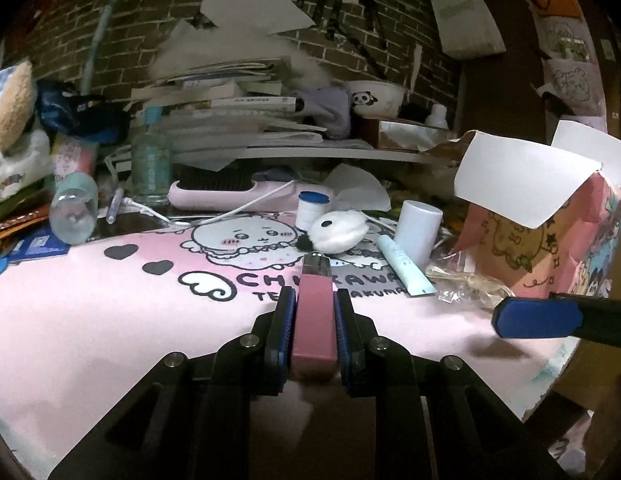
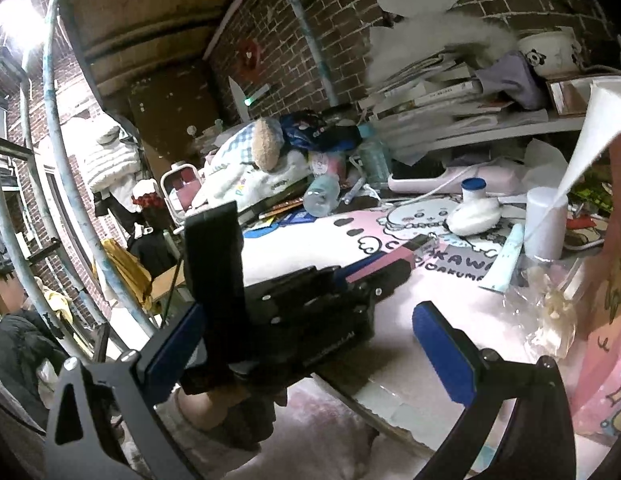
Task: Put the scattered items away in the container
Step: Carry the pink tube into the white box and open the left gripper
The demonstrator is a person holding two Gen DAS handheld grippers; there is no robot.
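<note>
My left gripper [image 1: 313, 300] is shut on a slim pink device [image 1: 314, 312] with a dark metal-tipped end, held just above the pink cartoon mat [image 1: 110, 320]. The same pink device [image 2: 384, 262] shows in the right wrist view, clamped in the left gripper's black body. My right gripper [image 2: 310, 344] stands open with nothing between its blue pads, to the right of the left one; one right fingertip [image 1: 538, 317] shows in the left view. The pink cartoon-printed paper bag [image 1: 550, 240] stands open at the right, white flaps up. Near it lie a pale blue tube [image 1: 406, 268], a white cylinder [image 1: 416, 236] and a white puff [image 1: 338, 232].
Crumpled clear plastic wrap [image 1: 466, 284] lies in front of the bag. A small blue-capped jar [image 1: 312, 208], a toppled bottle [image 1: 74, 212], a pink hairbrush [image 1: 230, 196] with a white cable, and a shelf of stacked books [image 1: 230, 112] crowd the back. The mat's edge [image 2: 374, 404] is near me.
</note>
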